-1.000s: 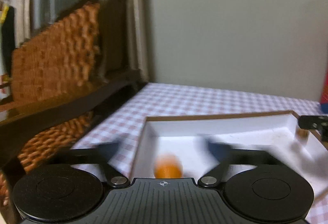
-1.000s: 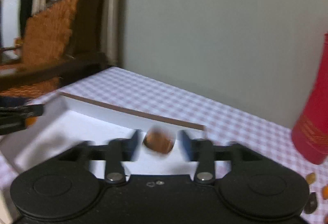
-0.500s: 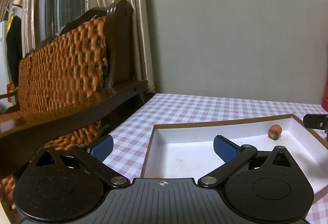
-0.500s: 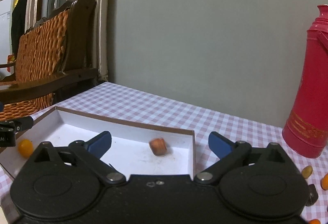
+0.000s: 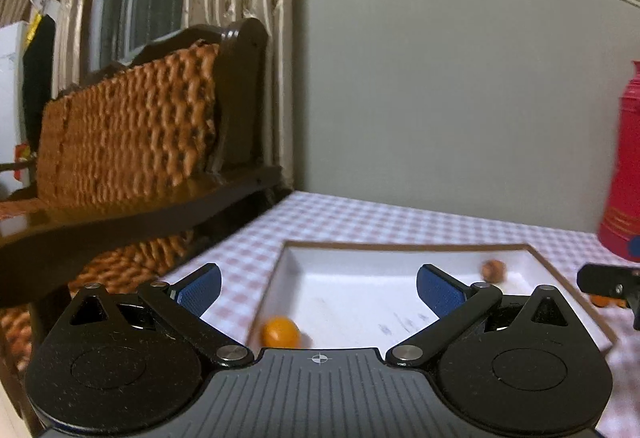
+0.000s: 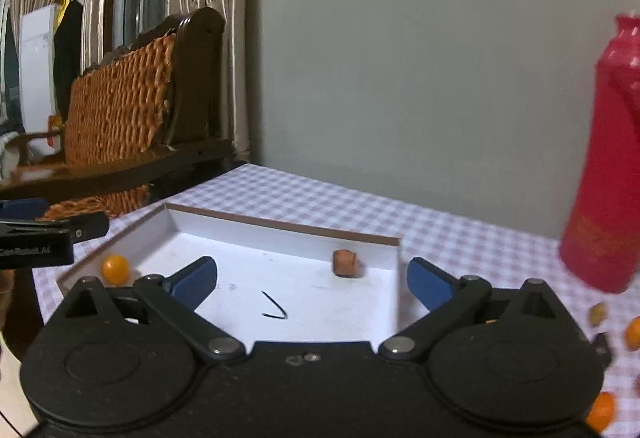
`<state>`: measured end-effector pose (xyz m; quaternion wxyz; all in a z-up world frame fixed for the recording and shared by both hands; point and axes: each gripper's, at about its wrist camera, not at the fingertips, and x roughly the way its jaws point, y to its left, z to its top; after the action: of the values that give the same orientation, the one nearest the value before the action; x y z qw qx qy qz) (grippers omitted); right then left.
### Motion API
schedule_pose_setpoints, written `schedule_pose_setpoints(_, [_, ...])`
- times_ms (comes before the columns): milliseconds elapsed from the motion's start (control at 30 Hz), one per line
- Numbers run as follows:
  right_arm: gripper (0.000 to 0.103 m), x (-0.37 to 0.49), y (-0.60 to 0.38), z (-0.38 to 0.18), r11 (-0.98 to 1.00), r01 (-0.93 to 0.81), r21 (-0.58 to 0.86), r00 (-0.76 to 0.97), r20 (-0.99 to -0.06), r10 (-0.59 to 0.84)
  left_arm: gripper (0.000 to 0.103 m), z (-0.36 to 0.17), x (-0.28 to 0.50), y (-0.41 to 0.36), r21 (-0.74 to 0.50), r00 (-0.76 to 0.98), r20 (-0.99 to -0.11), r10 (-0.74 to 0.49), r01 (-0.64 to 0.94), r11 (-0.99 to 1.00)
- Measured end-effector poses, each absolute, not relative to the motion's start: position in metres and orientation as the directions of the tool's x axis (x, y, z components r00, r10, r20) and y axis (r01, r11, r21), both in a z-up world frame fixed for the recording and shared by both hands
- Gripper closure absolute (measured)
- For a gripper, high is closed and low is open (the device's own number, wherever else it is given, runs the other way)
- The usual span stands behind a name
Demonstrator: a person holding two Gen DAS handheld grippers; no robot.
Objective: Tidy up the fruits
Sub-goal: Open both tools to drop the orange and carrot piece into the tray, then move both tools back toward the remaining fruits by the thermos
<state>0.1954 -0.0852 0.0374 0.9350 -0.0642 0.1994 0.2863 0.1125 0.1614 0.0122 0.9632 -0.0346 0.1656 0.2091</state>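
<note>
Two fruits down in the white tray [image 6: 280, 234]: an orange one [image 6: 115, 268] by the near left corner, a brownish one [image 6: 345, 262] against the far wall near the right corner. More scattered on the checked tabletop [image 6: 460, 238] to the right, near the red flask [image 6: 608, 177]. Left claw [image 5: 318, 284] wide and empty over the tray; right claw [image 6: 312, 278] likewise spread, holding nothing. Next, probably: swing right, straddle one loose fruit [image 6: 634, 334] squarely, close gently to stop it rolling.
</note>
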Motion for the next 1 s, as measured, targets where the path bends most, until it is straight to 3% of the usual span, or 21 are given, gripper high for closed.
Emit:
schedule_pose_setpoints(267, [0.008, 0.149, -0.128, 0.036, 0.865, -0.498, -0.068, 0.809, -0.396, 0.435, 0.0, 0.01, 0.096, 0.119, -0.011, 0.899, -0.358, 0.253, -0.274, 0.962])
schedule_pose_setpoints(467, [0.009, 0.125, -0.164, 0.031, 0.896, -0.424, -0.133, 0.851, -0.396, 0.344, 0.0, 0.009, 0.09, 0.078, 0.031, 0.936, -0.295, 0.193, -0.192, 0.981])
schedule_pose_setpoints(1000, [0.02, 0.107, -0.264, 0.014, 0.964, -0.225, -0.143, 0.904, -0.4, 0.151, 0.0, 0.003, 0.105, -0.02, 0.055, 0.952, -0.305, 0.013, 0.004, 0.998])
